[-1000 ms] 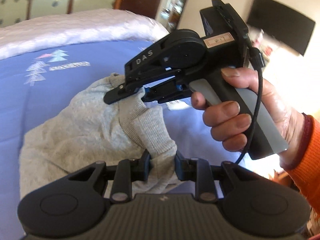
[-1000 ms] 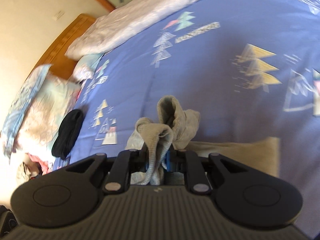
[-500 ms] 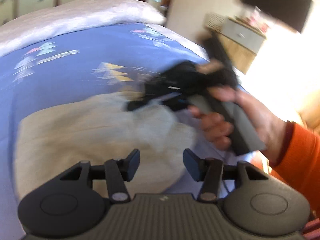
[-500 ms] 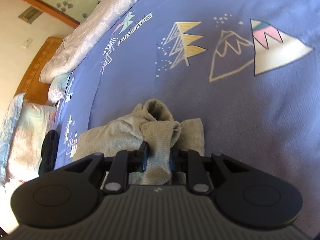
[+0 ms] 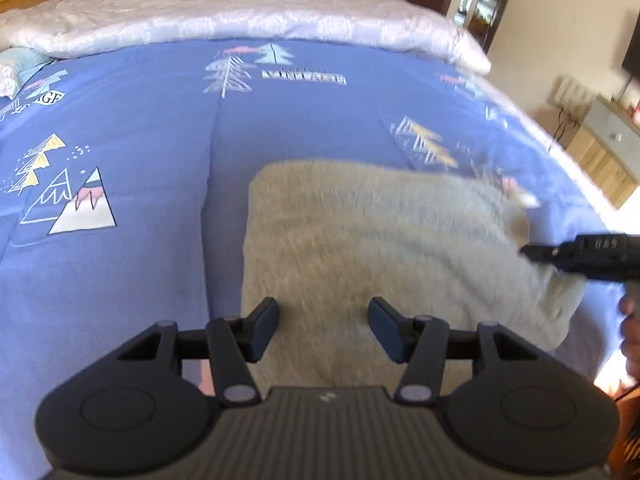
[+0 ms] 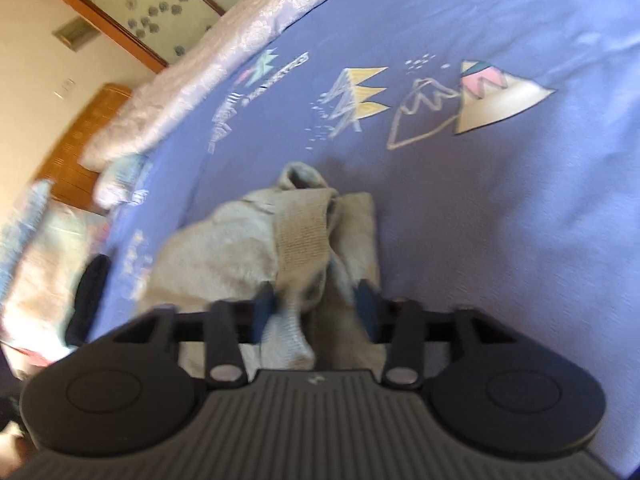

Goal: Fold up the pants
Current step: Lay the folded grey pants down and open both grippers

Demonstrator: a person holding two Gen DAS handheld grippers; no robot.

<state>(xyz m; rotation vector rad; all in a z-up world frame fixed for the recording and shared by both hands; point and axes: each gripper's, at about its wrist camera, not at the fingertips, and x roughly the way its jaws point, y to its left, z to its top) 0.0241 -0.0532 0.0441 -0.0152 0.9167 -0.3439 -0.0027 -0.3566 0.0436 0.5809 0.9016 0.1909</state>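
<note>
While pants point(image 5: 384, 240) lie below, left claw point(image 5: 324, 330) apart, right claw point(image 6: 316, 308) clamping waistband.

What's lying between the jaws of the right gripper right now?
In the right wrist view, a bunched fold of the grey pants, ribbed band included, runs between the jaws of the right gripper, over the blue bedspread.

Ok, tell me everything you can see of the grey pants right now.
The grey pants look like soft knit, folded into a rough rectangle lying flat on the blue bedspread. A ribbed band bunches up at one end, where the right gripper has cloth between its fingers. The left gripper hangs open above the fabric, holding nothing.
</note>
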